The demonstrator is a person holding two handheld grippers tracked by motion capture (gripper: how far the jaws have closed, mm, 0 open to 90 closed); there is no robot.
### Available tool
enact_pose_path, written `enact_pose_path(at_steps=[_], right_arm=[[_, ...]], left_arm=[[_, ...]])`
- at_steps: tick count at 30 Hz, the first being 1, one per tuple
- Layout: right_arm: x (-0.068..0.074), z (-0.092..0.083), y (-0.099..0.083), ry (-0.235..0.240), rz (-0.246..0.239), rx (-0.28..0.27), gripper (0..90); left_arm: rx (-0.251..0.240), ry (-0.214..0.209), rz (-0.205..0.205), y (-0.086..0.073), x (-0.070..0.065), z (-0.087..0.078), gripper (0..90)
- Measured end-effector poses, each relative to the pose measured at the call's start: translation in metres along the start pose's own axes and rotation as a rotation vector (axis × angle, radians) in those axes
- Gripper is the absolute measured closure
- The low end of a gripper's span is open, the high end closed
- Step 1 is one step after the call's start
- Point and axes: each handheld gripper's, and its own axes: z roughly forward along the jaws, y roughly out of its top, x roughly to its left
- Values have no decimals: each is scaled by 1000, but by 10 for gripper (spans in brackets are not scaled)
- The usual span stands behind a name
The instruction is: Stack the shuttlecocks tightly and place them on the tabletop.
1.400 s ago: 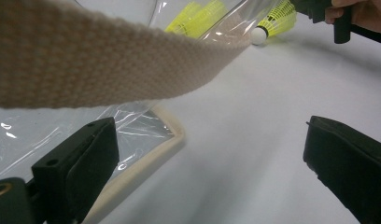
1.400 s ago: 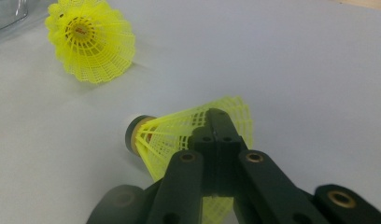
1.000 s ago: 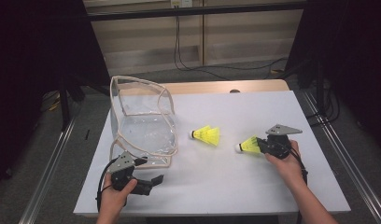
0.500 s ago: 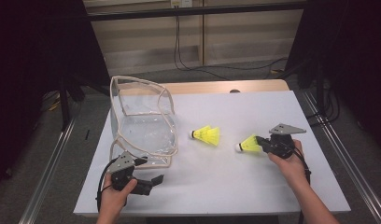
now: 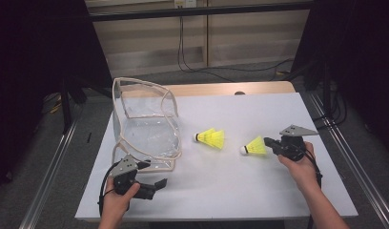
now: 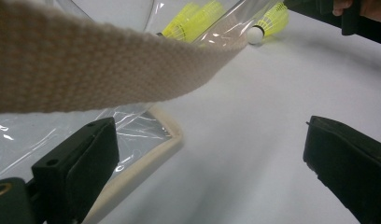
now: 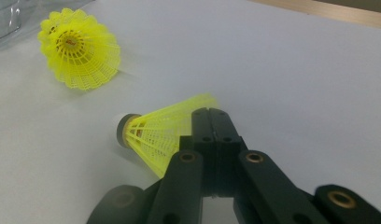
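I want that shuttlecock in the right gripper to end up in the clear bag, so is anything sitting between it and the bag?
Yes. The second shuttlecock lies loose on the table between the held shuttlecock in the right gripper and the clear bag, roughly on the straight line. Carrying the held one over it should clear it.

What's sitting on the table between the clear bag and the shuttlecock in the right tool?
A second yellow shuttlecock lies between the clear bag and the held shuttlecock, seen in the high view.

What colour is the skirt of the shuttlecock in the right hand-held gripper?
Bright yellow shuttlecock skirt, clearest in the right gripper view.
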Motion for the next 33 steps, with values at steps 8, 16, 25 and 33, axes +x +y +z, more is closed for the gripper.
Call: enact_pose_path(at_steps=[8, 16, 25, 33], right_arm=[[5, -5, 5, 0, -21, -17, 900], [10, -8, 10, 23, -27, -31, 838], [12, -2, 7, 64, 2, -22, 560], [13, 4, 4, 85, -11, -6, 381]], left_arm=[[0, 0, 1, 0, 0, 0, 36], [-1, 2, -1, 0, 0, -1, 36], [0, 3, 1, 0, 0, -1, 36], [-4, 4, 3, 0, 0, -1, 36]])
